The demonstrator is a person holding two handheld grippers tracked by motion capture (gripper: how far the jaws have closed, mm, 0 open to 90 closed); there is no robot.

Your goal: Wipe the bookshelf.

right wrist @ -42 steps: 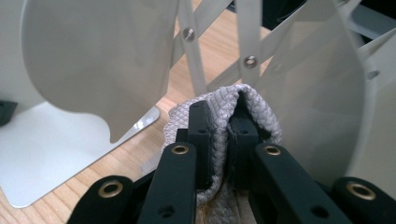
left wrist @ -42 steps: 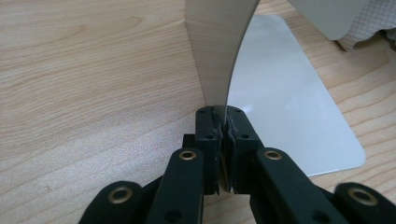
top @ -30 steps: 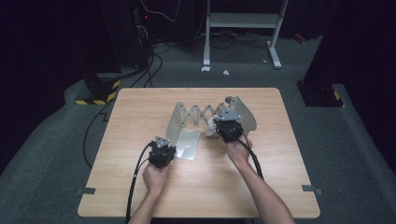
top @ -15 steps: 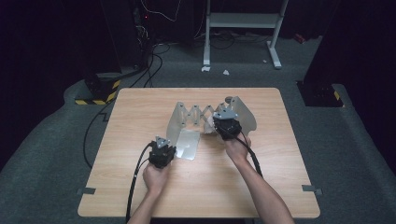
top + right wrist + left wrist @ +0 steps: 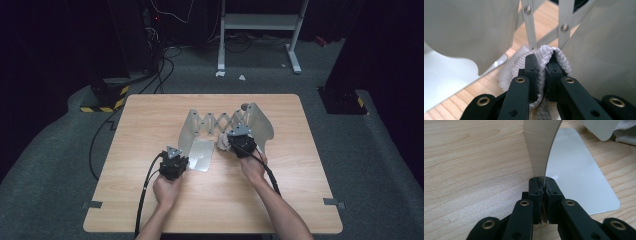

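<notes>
A metal expanding rack (image 5: 220,121) stands mid-table, two upright plates joined by a scissor lattice. My left gripper (image 5: 180,157) is at the near edge of the left upright plate (image 5: 192,132). In the left gripper view, my left gripper (image 5: 543,186) is shut on the thin edge of that plate (image 5: 540,147), beside its flat base plate (image 5: 576,175). My right gripper (image 5: 232,143) sits between the two plates. In the right gripper view, my right gripper (image 5: 543,65) is shut on a fold of pale waffle-weave cloth (image 5: 541,53), with the lattice bars (image 5: 529,25) just behind.
The right upright plate (image 5: 257,122) stands close beside the right gripper. Bare wood tabletop (image 5: 150,120) surrounds the rack. Black cables trail from both grippers toward the person. On the floor beyond the table are a white stand (image 5: 260,22) and cables.
My right gripper has moved slightly left and toward the person with the cloth, between the plates. The left gripper has held still on the plate edge.
</notes>
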